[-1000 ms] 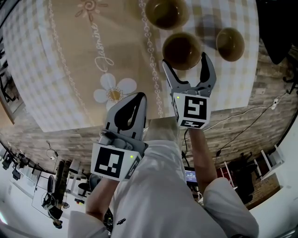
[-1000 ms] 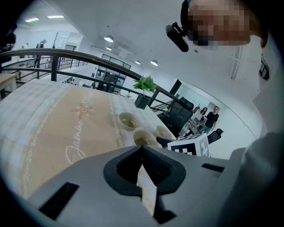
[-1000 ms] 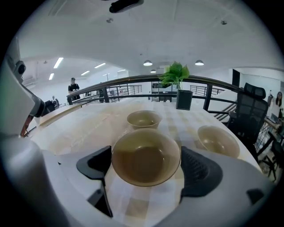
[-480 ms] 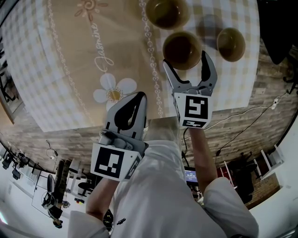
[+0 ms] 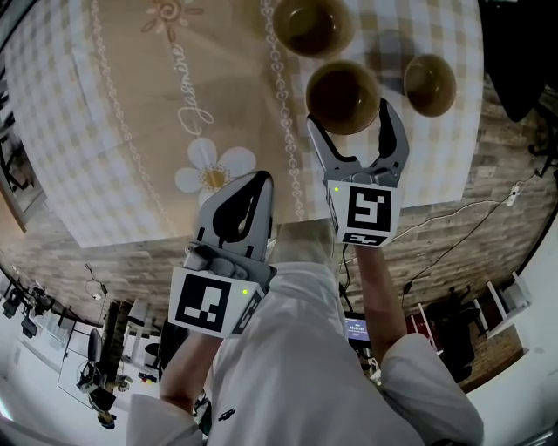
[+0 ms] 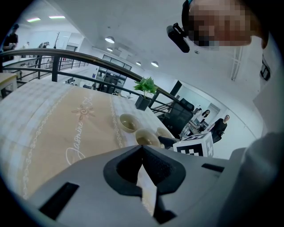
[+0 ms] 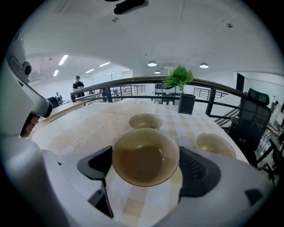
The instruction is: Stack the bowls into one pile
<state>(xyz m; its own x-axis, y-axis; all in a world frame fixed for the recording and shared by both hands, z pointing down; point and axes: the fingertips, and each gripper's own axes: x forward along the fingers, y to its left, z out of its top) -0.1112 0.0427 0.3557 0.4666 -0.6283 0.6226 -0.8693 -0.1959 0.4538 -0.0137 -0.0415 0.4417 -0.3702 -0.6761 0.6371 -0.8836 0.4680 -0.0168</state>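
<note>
On my worktop three brown bowls sit apart. The middle bowl lies between the wide-spread jaws of my right tongs. The far bowl is cut off by the frame, and the small bowl sits rightward. My left tongs are pinched together.

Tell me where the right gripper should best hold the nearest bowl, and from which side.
Probably across its round wall, just below the rim, coming from the near side. The bowl stands upright, and the right gripper has its open jaws on either side of it. The other bowls stand beyond it.
</note>
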